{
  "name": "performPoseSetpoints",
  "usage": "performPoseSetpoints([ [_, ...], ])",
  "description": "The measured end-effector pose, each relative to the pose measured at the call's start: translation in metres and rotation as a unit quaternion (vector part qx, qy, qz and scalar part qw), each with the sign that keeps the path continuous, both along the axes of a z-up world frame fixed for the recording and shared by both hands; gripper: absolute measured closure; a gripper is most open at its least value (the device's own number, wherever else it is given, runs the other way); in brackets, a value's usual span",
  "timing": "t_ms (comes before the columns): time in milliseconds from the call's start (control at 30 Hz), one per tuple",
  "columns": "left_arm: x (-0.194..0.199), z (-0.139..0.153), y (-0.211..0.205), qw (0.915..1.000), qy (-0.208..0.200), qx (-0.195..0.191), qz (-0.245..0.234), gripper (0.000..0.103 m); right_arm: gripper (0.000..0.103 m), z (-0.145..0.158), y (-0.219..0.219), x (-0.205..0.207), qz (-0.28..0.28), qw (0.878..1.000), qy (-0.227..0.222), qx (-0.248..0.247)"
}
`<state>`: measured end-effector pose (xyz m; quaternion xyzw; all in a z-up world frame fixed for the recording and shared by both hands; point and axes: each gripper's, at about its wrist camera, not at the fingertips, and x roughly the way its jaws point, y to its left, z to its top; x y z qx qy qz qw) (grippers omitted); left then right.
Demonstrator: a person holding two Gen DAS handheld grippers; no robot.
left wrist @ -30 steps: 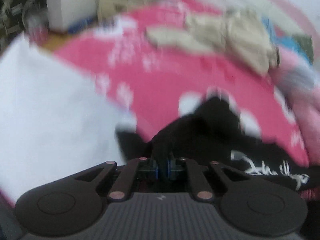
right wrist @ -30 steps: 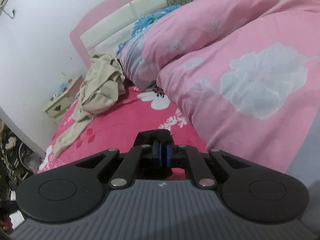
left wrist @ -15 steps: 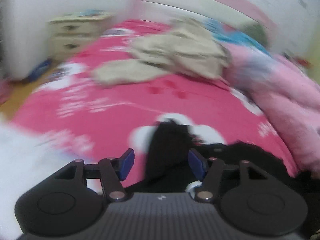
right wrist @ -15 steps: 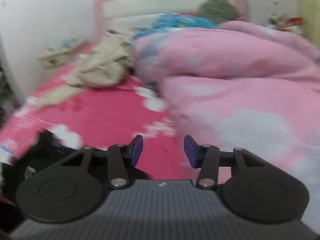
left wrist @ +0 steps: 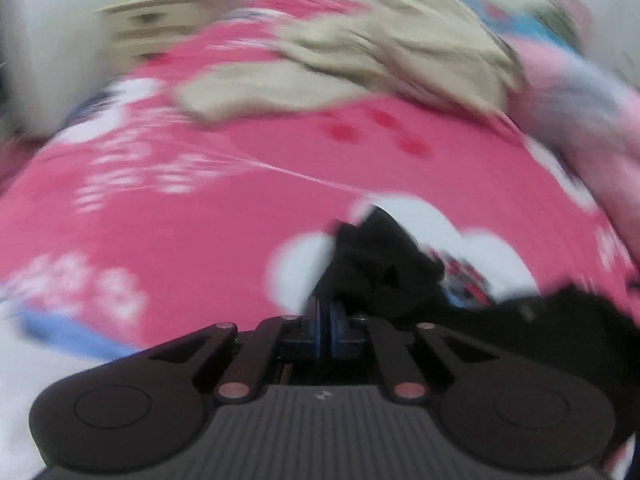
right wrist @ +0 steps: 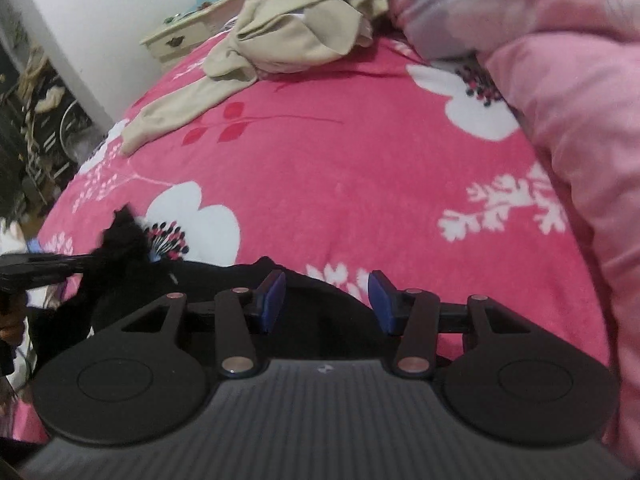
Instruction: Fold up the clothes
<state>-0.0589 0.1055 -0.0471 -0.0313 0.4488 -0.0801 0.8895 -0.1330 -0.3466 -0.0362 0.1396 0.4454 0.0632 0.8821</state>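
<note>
In the left wrist view, which is blurred, the left gripper (left wrist: 325, 322) sits at the lower centre with its blue pads pressed together on a bunched fold of the black garment (left wrist: 384, 268). That cloth rises from the pads and trails toward the lower right of the frame over the pink flowered bedspread (left wrist: 200, 216).

In the right wrist view the right gripper (right wrist: 326, 300) has its jaws about half apart with nothing between the pads; the edge of the black garment (right wrist: 312, 312) lies just beneath them. At the left edge of this frame the other gripper (right wrist: 44, 266) pinches a raised tuft of the same cloth.

A beige garment (right wrist: 288, 28) lies crumpled at the upper centre, well apart, a pink quilt (right wrist: 580, 100) fills the right side, and a cream nightstand (right wrist: 180, 38) stands at the upper left.
</note>
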Motion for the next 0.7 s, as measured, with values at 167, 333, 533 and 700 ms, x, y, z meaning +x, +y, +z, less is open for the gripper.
performPoseSetpoints([
  [167,-0.003,0.023,0.06,0.9789,-0.037,0.06,0.192,0.082,0.058,-0.016,-0.012,0.005,-0.019,1.0,0.009,0.012],
  [333,-0.016,0.044,0.051,0.9785,-0.1,0.097,0.152,0.055,0.058,-0.016,-0.02,0.002,-0.022,1.0,0.005,0.017],
  [533,0.009,0.021,-0.011,0.9868,-0.055,0.041,-0.147,0.041,0.048,-0.008,-0.02,0.002,0.063,0.998,-0.021,0.015],
  [700,0.034,-0.013,-0.045,0.9661,-0.015,0.031,-0.256,0.044,0.047,-0.016,-0.007,0.015,0.161,0.987,-0.019,-0.019],
])
